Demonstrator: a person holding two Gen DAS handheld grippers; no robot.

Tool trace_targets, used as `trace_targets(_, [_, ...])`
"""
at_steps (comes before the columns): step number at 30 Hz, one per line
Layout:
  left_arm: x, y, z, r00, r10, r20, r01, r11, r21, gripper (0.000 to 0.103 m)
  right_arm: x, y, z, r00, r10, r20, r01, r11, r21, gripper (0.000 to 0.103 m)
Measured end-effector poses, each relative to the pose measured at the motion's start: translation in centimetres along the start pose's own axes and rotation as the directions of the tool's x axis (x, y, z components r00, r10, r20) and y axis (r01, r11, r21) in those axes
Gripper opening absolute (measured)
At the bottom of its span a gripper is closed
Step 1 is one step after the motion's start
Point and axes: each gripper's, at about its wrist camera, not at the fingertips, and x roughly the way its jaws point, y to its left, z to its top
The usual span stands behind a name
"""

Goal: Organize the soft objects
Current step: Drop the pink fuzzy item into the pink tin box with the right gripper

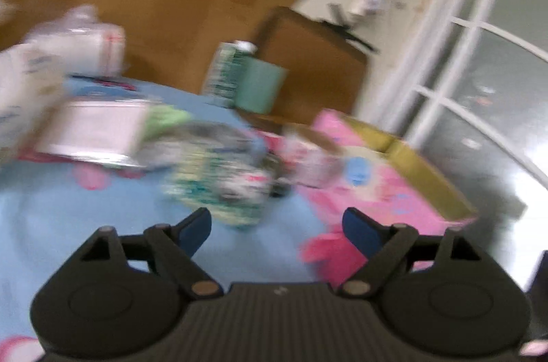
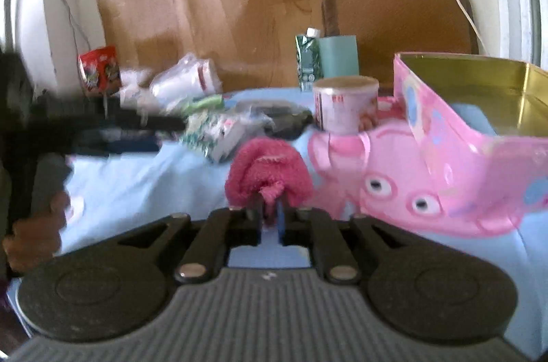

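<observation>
Right gripper (image 2: 270, 218) clamped on pink fuzzy cloth (image 2: 269, 177), low over blue sheet (image 2: 137, 180). Left gripper (image 1: 277, 230) spread wide, empty, frame blurred. Pink pig-shaped tin (image 2: 445, 163) just right of cloth; paper cup (image 2: 346, 105), snack packets (image 2: 212, 132), carton (image 2: 308, 60) behind.

One pink fuzzy cloth (image 2: 269, 175) sits at the centre, one pink pig-shaped tin (image 2: 455, 135) at three o'clock, one round cup (image 2: 346, 105) at one o'clock, one green carton (image 2: 308, 60) at twelve, one red packet (image 2: 99, 70) at ten. Two grippers: left (image 1: 277, 230), right (image 2: 270, 221).
</observation>
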Motion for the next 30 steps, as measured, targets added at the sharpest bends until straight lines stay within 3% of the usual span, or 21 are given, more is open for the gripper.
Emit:
trace_targets(1, [0.3,-1.0,0.0,1.0,-0.02,-0.014,0.02,0.999,0.024,0.092,0.0,-0.1,-0.3,1.0,-0.009,-0.003,0.009,1.0,-0.006,0.026])
trace_targets(2, [0.8,-2.2,0.0,0.998,-0.04,-0.037,0.042,0.997,0.059,0.093,0.2,-0.2,-0.4,1.0,-0.008,-0.01,0.008,1.0,-0.003,0.047])
trace_targets(4, [2.2,-4.0,-0.3,0.994,-0.054,-0.096,0.064,0.993,0.103,0.094,0.6,-0.5,-0.3,1.0,0.006,-0.013,-0.005,1.0,0.021,0.061])
trace_targets(5, [3.2,-4.7,-0.5,0.99,-0.051,-0.131,0.067,0.991,0.117,0.091,1.0,-0.5,-0.1,1.0,0.02,-0.018,-0.019,1.0,0.024,0.06])
trace_targets(6, [4.1,-5.2,-0.8,0.986,-0.05,-0.162,0.072,0.989,0.131,0.076,1.6,-0.4,0.2,0.999,0.04,-0.031,-0.04,0.999,0.016,0.06])
trace_targets(7, [5.0,-5.7,-1.1,0.979,-0.057,-0.194,0.087,0.985,0.147,0.057,1.8,-0.3,0.2,0.998,0.052,-0.035,-0.052,0.999,0.011,0.048])
trace_targets(8, [5.6,-6.4,-1.2,0.98,-0.019,-0.199,0.053,0.984,0.169,0.057,2.2,-0.2,0.2,0.997,0.059,-0.04,-0.058,0.998,0.008,0.031])
trace_targets(9, [5.9,-7.0,-1.1,0.982,0.002,-0.191,0.035,0.981,0.191,0.055,2.6,-0.1,0.3,0.999,0.024,-0.045,-0.024,1.0,0.004,0.03])
trace_targets(12, [6.0,-8.9,0.6,0.985,-0.068,-0.161,0.102,0.971,0.214,0.055,0.9,-1.1,0.6,0.998,-0.026,0.053,0.025,1.0,0.016,0.03])
trace_targets(15, [6.8,-12.7,2.6,0.981,-0.136,-0.137,0.169,0.946,0.276,0.058,-1.4,-2.6,1.4,0.975,-0.121,0.184,0.118,0.993,0.031,0.03])
trace_targets(17, [8.1,-15.9,3.4,0.976,-0.171,-0.136,0.206,0.925,0.318,0.068,-2.4,-4.0,2.1,0.949,-0.201,0.243,0.194,0.98,0.051,0.03])
trace_targets(18, [8.7,-17.4,3.5,0.974,-0.182,-0.135,0.219,0.915,0.34,0.082,-2.6,-4.8,2.5,0.935,-0.248,0.254,0.24,0.969,0.061,0.031])
trace_targets(19, [9.0,-18.5,3.4,0.976,-0.18,-0.123,0.213,0.907,0.364,0.088,-2.6,-5.8,3.0,0.917,-0.302,0.261,0.293,0.953,0.074,0.032])
trace_targets(21, [9.7,-20.5,2.7,0.986,-0.149,-0.079,0.169,0.891,0.421,0.092,-2.5,-8.2,3.6,0.865,-0.428,0.264,0.411,0.904,0.119,0.04])
trace_targets(23, [10.0,-20.9,2.1,0.987,-0.136,-0.081,0.157,0.895,0.417,0.092,-2.6,-10.5,3.7,0.837,-0.499,0.226,0.469,0.866,0.172,0.042])
trace_targets(25, [9.6,-20.2,1.6,0.989,-0.127,-0.081,0.149,0.905,0.398,0.092,-3.5,-12.0,3.2,0.826,-0.518,0.22,0.469,0.85,0.241,0.045])
trace_targets(28, [9.5,-18.2,1.4,0.995,-0.059,-0.078,0.084,0.928,0.364,0.092,-4.5,-12.2,2.2,0.817,-0.527,0.235,0.469,0.844,0.262,0.046])
trace_targets(30, [9.3,-16.3,1.6,0.996,-0.03,-0.089,0.056,0.948,0.313,0.091,-4.8,-11.5,1.5,0.823,-0.513,0.243,0.451,0.851,0.271,0.046])
